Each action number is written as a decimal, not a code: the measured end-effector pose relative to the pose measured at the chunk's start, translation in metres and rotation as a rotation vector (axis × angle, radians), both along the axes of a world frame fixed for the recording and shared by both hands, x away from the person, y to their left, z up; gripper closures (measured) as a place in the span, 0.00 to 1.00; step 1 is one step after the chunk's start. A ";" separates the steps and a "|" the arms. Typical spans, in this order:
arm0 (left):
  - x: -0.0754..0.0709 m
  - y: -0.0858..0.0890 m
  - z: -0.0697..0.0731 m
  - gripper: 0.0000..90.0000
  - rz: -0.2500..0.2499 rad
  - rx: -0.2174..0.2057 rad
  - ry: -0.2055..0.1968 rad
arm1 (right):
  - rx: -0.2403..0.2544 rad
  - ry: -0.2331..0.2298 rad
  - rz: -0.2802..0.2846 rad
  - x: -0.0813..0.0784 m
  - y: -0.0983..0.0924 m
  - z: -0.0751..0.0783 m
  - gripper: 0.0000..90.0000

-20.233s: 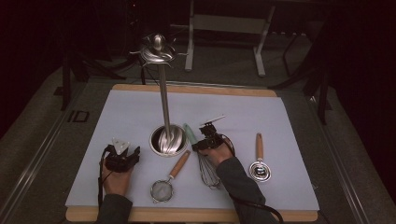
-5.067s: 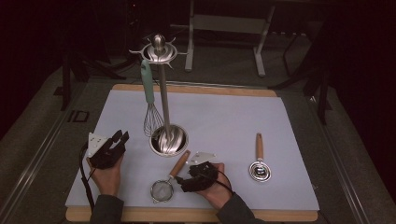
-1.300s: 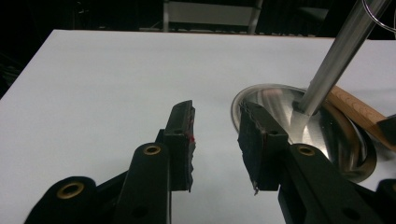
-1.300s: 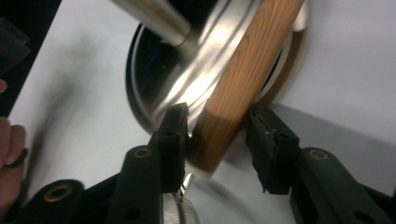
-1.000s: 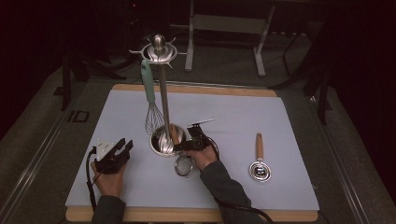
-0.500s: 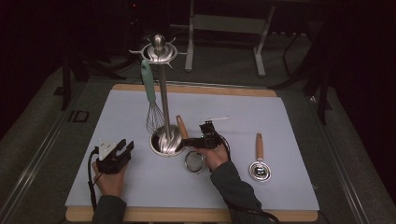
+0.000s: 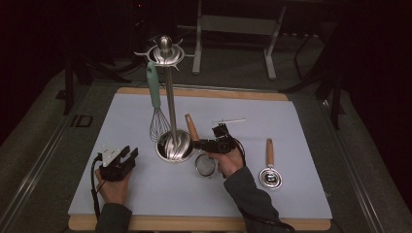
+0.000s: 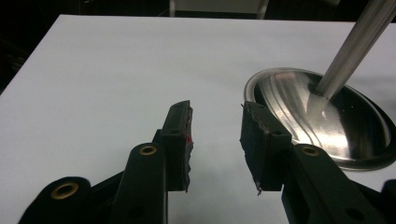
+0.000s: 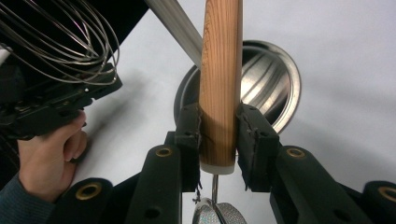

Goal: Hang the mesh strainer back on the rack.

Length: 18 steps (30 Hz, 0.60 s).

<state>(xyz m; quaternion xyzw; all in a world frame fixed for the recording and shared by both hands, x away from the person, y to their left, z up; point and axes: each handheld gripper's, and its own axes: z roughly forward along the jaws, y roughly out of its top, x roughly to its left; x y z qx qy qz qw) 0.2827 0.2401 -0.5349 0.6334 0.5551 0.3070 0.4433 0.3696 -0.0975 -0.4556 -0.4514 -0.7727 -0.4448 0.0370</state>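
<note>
gripping strainer (image 9: 219, 84) handle, mesh below

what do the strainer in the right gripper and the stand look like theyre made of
Strainer: the handle looks like unpainted wood, with brown grain lines and a pale end cap; the bowl appears to be fine metal mesh on a wire stem. Stand: seemingly polished steel, since its round base and pole give mirror-like reflections. The right gripper clamps the handle.
</note>
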 end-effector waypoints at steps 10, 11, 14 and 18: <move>-0.001 0.001 -0.001 0.70 -0.006 -0.010 0.007 | -0.013 -0.095 0.021 -0.008 -0.006 0.022 0.80; -0.001 0.001 -0.001 0.70 -0.006 -0.010 0.006 | -0.012 -0.102 0.020 -0.009 -0.007 0.023 0.80; 0.000 0.000 -0.002 0.70 -0.008 -0.006 0.007 | -0.006 -0.112 0.021 -0.009 -0.008 0.027 0.80; 0.000 -0.001 -0.002 0.70 -0.012 0.008 0.013 | 0.003 -0.123 0.026 -0.010 -0.011 0.033 0.80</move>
